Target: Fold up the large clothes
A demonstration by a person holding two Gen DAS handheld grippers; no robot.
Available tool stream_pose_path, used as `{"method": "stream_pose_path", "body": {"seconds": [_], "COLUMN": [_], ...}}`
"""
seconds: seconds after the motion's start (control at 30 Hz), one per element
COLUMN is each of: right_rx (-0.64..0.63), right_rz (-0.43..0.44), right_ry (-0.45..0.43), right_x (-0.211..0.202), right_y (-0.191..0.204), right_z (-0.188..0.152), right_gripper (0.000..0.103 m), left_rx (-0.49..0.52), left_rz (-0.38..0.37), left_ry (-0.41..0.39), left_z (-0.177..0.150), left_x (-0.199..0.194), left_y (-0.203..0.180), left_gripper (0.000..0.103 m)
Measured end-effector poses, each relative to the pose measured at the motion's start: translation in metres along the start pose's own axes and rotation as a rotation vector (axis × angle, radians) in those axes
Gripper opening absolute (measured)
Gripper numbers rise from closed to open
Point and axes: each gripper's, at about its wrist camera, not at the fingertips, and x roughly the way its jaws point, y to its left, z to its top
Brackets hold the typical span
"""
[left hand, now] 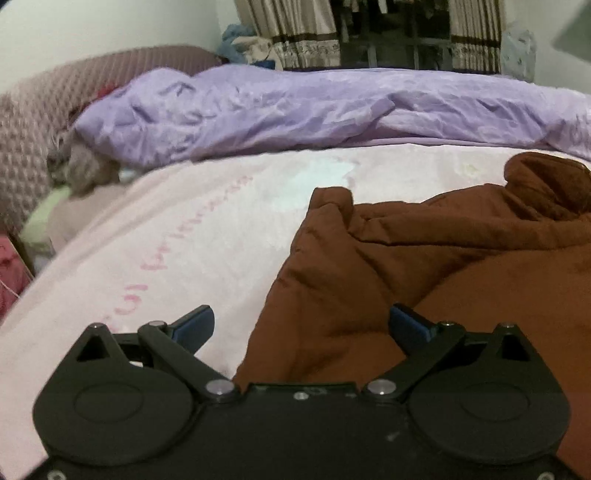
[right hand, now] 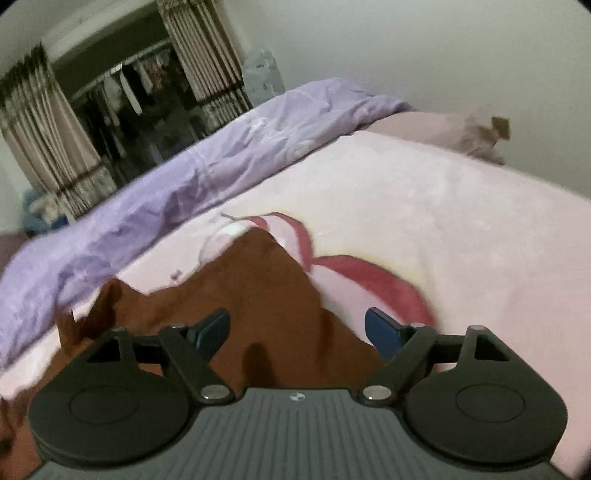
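A large brown padded garment (left hand: 388, 266) lies rumpled on a pale pink blanket (left hand: 177, 236) on the bed. In the left wrist view it fills the lower right, with its left edge running between my fingers. My left gripper (left hand: 301, 326) is open and empty, just above that edge. In the right wrist view the brown garment (right hand: 255, 295) comes to a point near the middle. My right gripper (right hand: 297, 330) is open and empty over the garment's right edge, its right finger above the blanket (right hand: 424, 206).
A crumpled lilac duvet (left hand: 295, 110) lies along the far side of the bed, also in the right wrist view (right hand: 166, 177). A brown patterned headboard (left hand: 33, 122) stands at the left. Curtains (left hand: 291, 33) and a dark clothes rack (right hand: 125, 96) stand beyond the bed.
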Motion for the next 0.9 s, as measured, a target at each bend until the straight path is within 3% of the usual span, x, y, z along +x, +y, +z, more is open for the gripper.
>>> {"method": "stream_pose_path", "body": {"seconds": [0.1,0.27,0.33,0.47,0.5,0.53,0.6,0.73,0.8,0.9], "right_rx": [0.047,0.318,0.302,0.35,0.353,0.336,0.268,0.004,-0.111,-0.181], "right_rz": [-0.02,0.06,0.077,0.147,0.147,0.144,0.156,0.099,0.112,0.155], "right_ry": [0.057,0.211,0.132,0.135,0.132,0.136,0.154,-0.052,-0.153,-0.259], "right_x": [-0.018,-0.013,-0.016,0.014,0.022,0.03,0.038,-0.002,-0.023,-0.045], "right_y": [-0.014,-0.046,-0.041,-0.038,-0.035,-0.034,-0.023,0.034,0.069,0.122], "right_z": [-0.013,-0.047,-0.055,-0.045,-0.04,-0.036,-0.029,-0.018,-0.016,-0.013], "right_gripper": [0.097,0.098,0.098,0.099,0.078,0.051,0.038,0.033,0.032,0.029], "left_rx": [0.011,0.037,0.055,0.077,0.077,0.076,0.082,0.056,0.044,0.056], "left_rz": [-0.018,-0.074,-0.079,-0.077,-0.08,-0.079,-0.068,-0.046,-0.051,-0.056], "left_ry": [-0.004,-0.026,-0.029,-0.028,-0.027,-0.022,-0.014,0.0,0.02,0.019], "left_z": [0.002,-0.006,-0.009,-0.016,-0.017,-0.018,-0.02,-0.021,-0.021,-0.02], "left_x": [-0.008,-0.035,-0.043,-0.051,-0.052,-0.052,-0.054,-0.056,-0.056,-0.06], "left_y": [-0.004,0.003,0.003,0.006,0.008,0.009,0.013,0.02,0.021,0.022], "left_gripper": [0.103,0.103,0.103,0.103,0.103,0.103,0.103,0.103,0.103,0.103]}}
